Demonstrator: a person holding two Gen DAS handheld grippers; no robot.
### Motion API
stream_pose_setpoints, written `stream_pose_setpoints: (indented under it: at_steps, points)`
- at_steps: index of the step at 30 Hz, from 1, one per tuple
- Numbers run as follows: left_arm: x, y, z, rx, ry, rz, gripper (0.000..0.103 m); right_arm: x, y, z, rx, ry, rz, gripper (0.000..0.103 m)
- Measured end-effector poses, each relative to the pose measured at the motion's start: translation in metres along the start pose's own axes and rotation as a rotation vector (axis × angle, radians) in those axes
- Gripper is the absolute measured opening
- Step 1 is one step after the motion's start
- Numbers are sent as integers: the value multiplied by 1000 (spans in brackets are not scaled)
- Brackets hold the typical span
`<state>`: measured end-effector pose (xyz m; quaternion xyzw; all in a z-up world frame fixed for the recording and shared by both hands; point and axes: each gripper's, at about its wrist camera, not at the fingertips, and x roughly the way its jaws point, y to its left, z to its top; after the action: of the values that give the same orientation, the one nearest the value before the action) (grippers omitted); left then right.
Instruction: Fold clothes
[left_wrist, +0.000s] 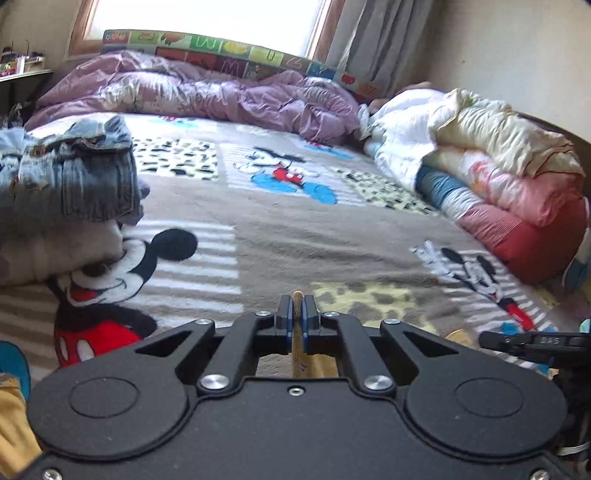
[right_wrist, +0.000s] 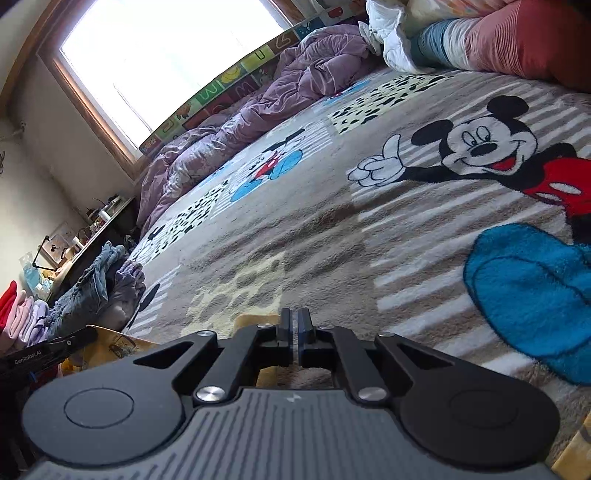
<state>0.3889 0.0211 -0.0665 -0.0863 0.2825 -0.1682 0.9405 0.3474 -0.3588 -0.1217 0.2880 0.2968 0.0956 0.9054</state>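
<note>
My left gripper (left_wrist: 296, 301) is shut on a fold of a yellow garment (left_wrist: 297, 360), whose edge sticks up between the pads, low over the Mickey Mouse blanket (left_wrist: 280, 221). More yellow cloth shows at the lower left (left_wrist: 13, 424). My right gripper (right_wrist: 296, 315) has its jaws closed; yellow cloth (right_wrist: 255, 321) lies just under and left of it, but whether cloth is pinched between the pads is hidden. The same garment spreads left (right_wrist: 110, 347), where the other gripper's body (right_wrist: 44, 354) shows.
A pile of denim clothes (left_wrist: 70, 177) sits on the bed at left; it also shows in the right wrist view (right_wrist: 88, 291). A purple duvet (left_wrist: 207, 92) lies at the far side. Rolled quilts (left_wrist: 498, 192) line the right. A cluttered desk (right_wrist: 92, 236) stands beside the bed.
</note>
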Motion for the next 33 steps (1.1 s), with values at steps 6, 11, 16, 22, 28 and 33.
stream_pose_setpoints:
  at_steps: [6, 11, 16, 22, 28, 33]
  points:
    - [13, 16, -11, -30, 48, 43, 2, 8, 3, 2, -2, 26, 4, 38]
    - [22, 27, -19, -60, 86, 57, 2, 17, -3, 5, 59, 55, 64, 40]
    - [24, 29, -22, -71, 96, 52, 2, 22, -13, 5, 117, 67, 121, 23]
    - [23, 33, -22, -94, 93, 38, 2, 15, -21, 6, 171, 46, 202, 6]
    - [10, 38, -16, -131, 45, 13, 2, -8, -24, 18, 162, -38, 186, 6]
    - [8, 38, -13, -135, 17, 2, 2, -10, -22, 20, 95, -60, 123, 5]
